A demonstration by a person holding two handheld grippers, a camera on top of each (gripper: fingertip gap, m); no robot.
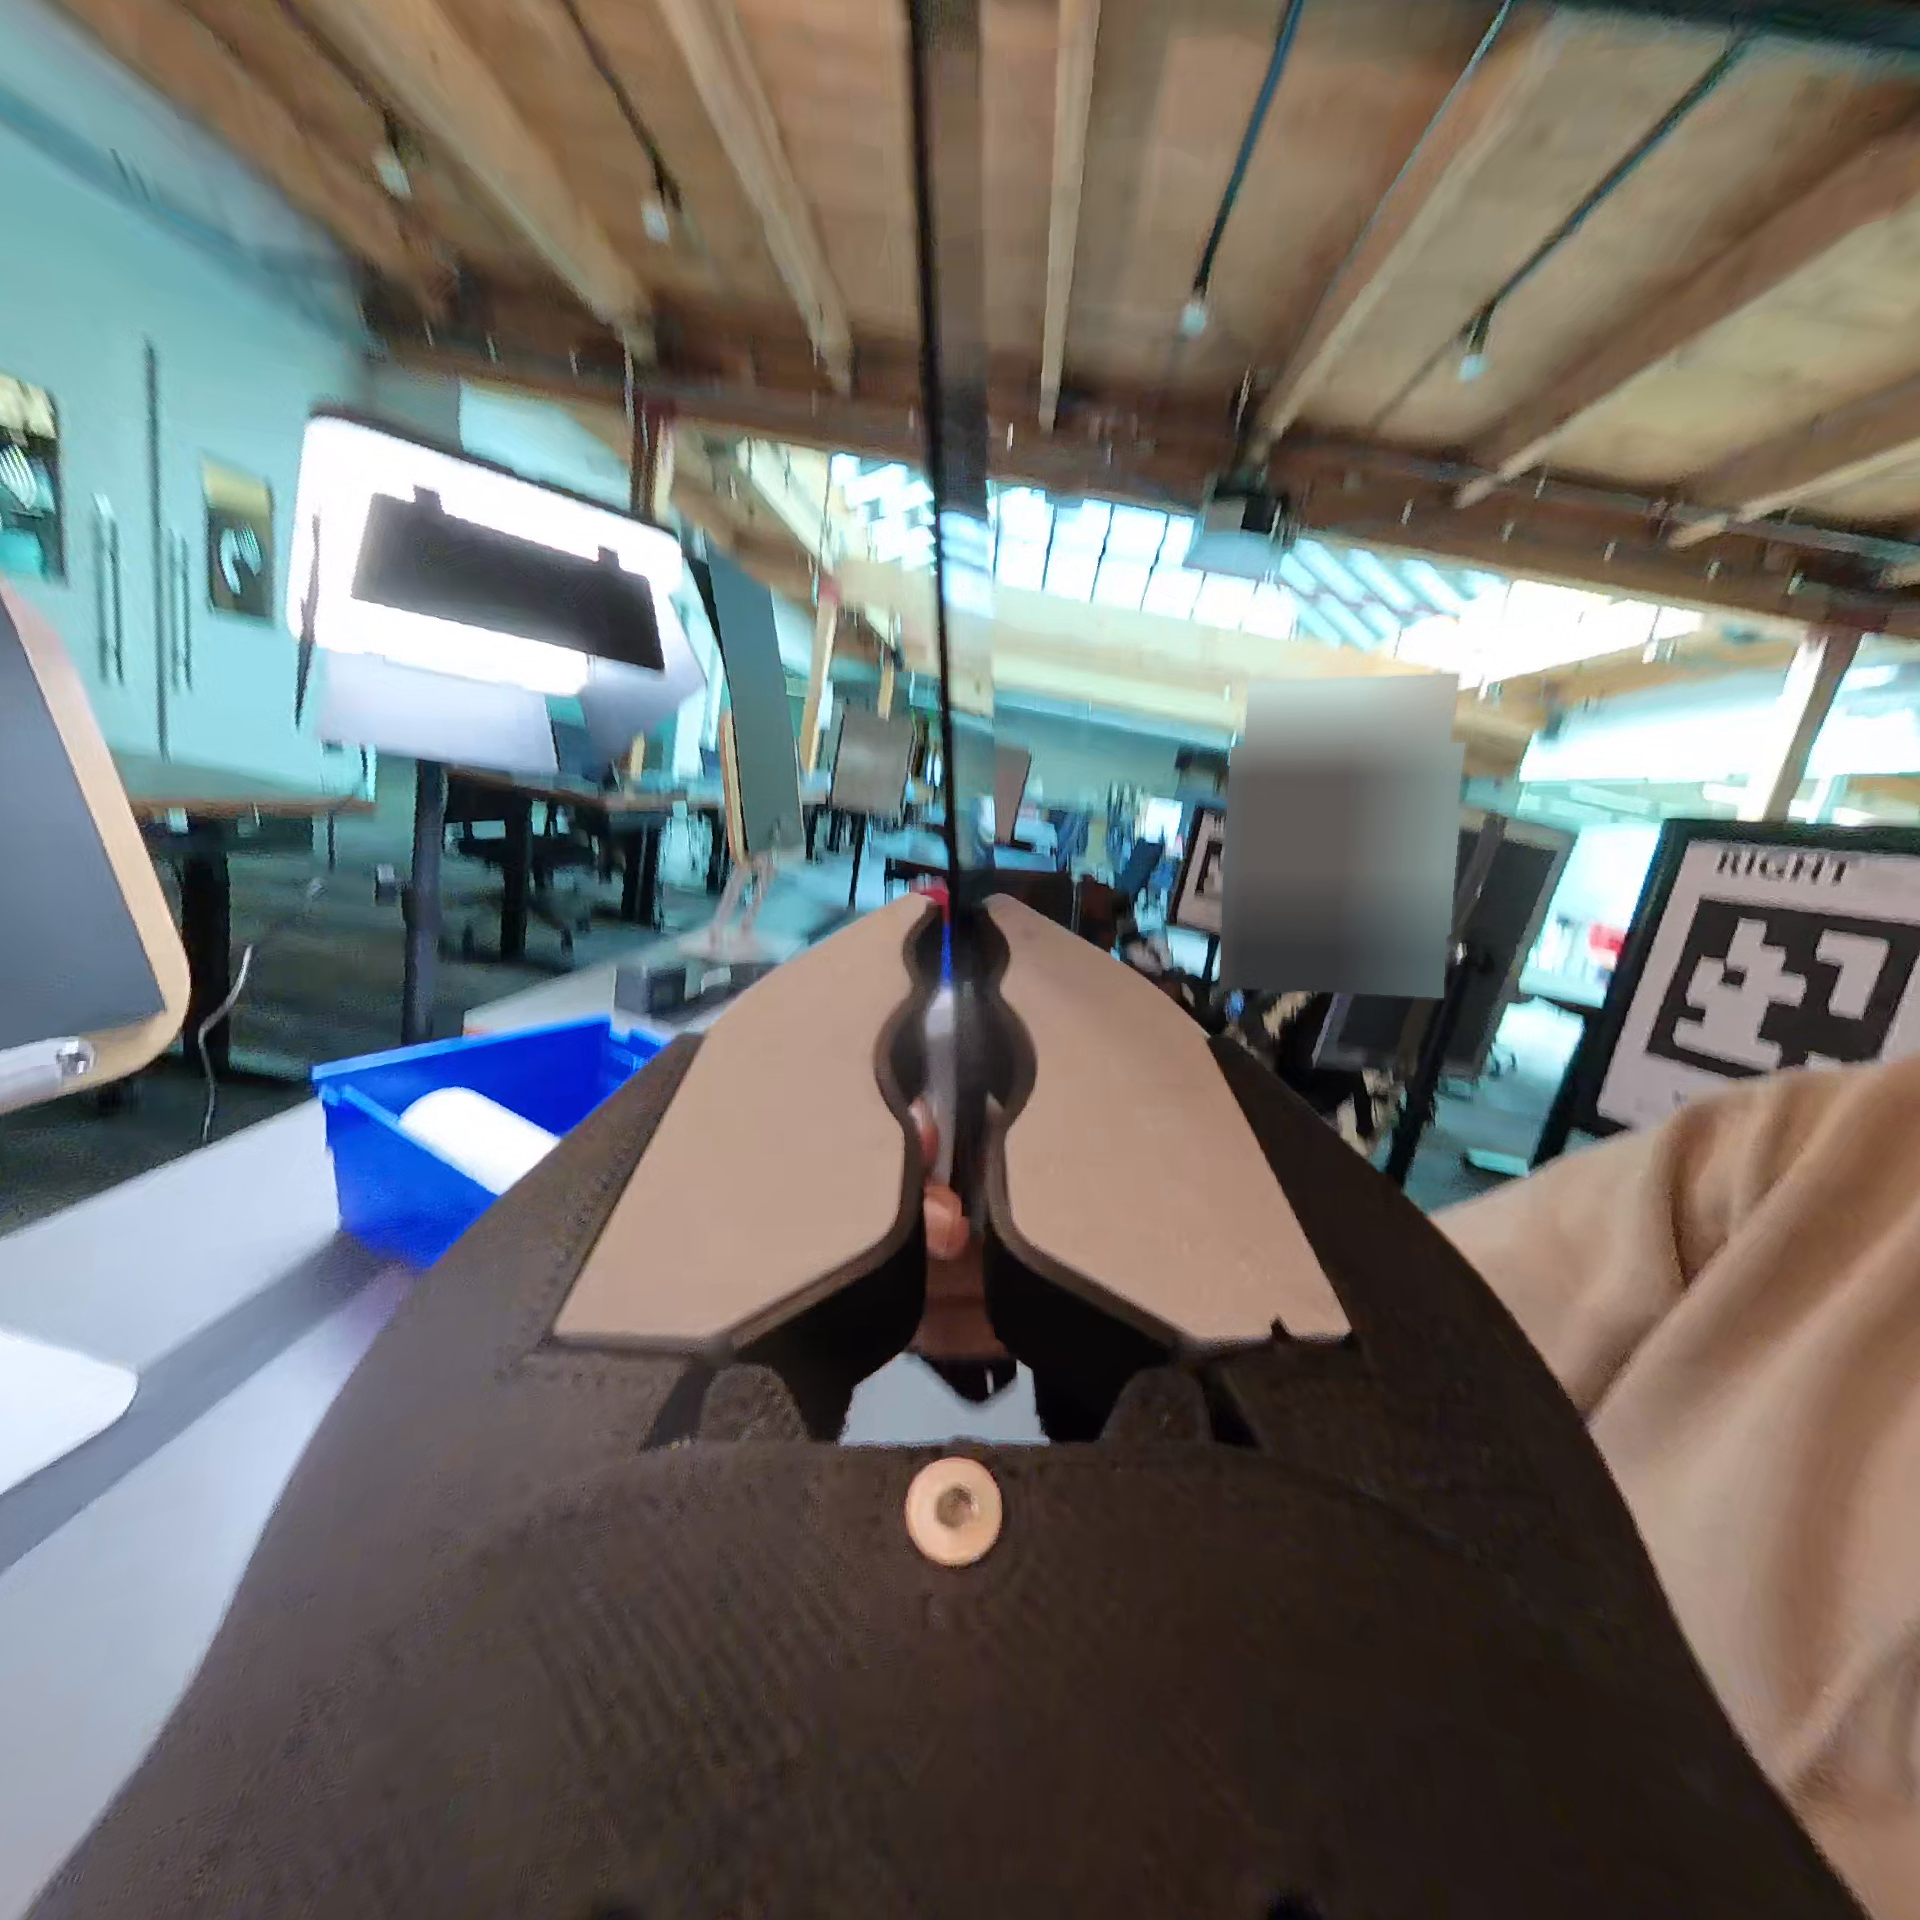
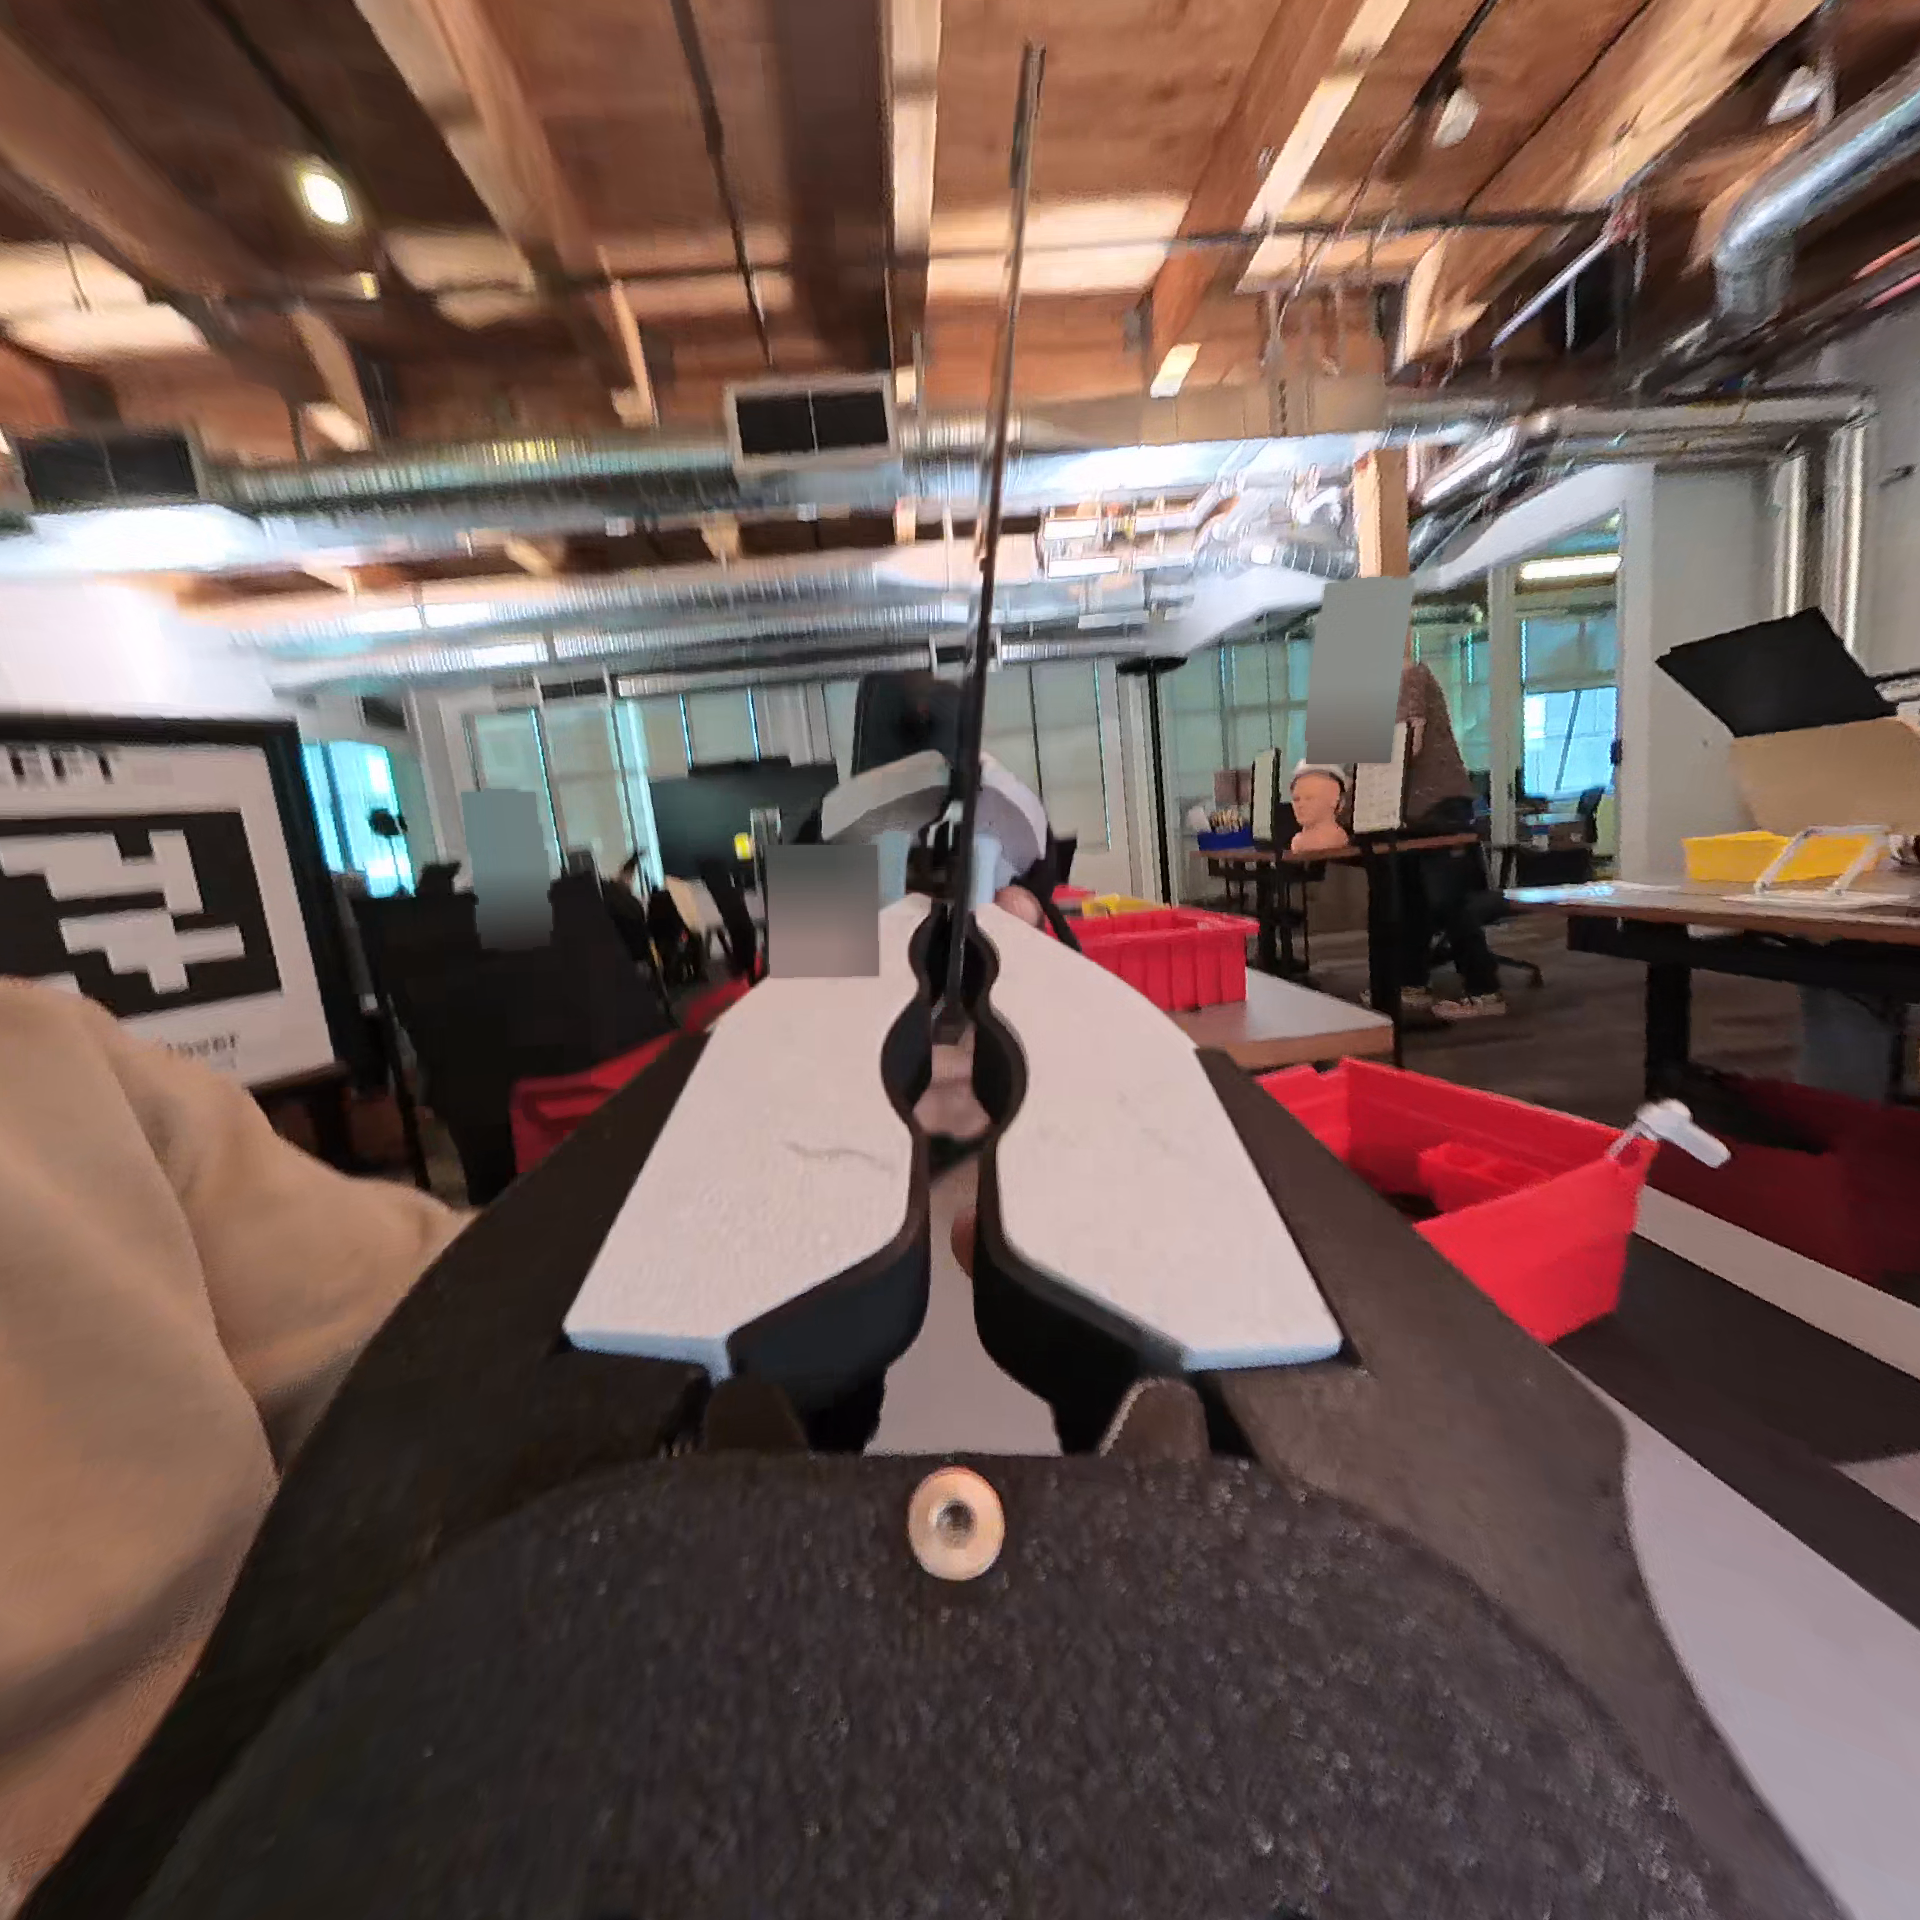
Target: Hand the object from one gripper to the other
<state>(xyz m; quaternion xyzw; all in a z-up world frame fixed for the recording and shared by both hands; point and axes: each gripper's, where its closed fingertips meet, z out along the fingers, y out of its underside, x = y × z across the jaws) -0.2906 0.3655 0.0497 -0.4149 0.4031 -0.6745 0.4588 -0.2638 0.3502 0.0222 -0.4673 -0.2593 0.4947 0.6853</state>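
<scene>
Thin black strip (image 1: 951, 436) stands upright, pinched in both the left tool (image 1: 961, 914) and the right tool (image 2: 954, 920), each closed on it. If neither releases, opposing pulls could bend it; if both let go, it drops to the bench (image 1: 125, 1288).

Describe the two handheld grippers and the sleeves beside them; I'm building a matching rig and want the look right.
Both grippers match: the left gripper and right gripper each have a textured black body with a round pale screw at centre and two long light grey fingers whose dark inner edges are scalloped. A beige fabric sleeve shows beside each. No cables are visible on either.
</scene>
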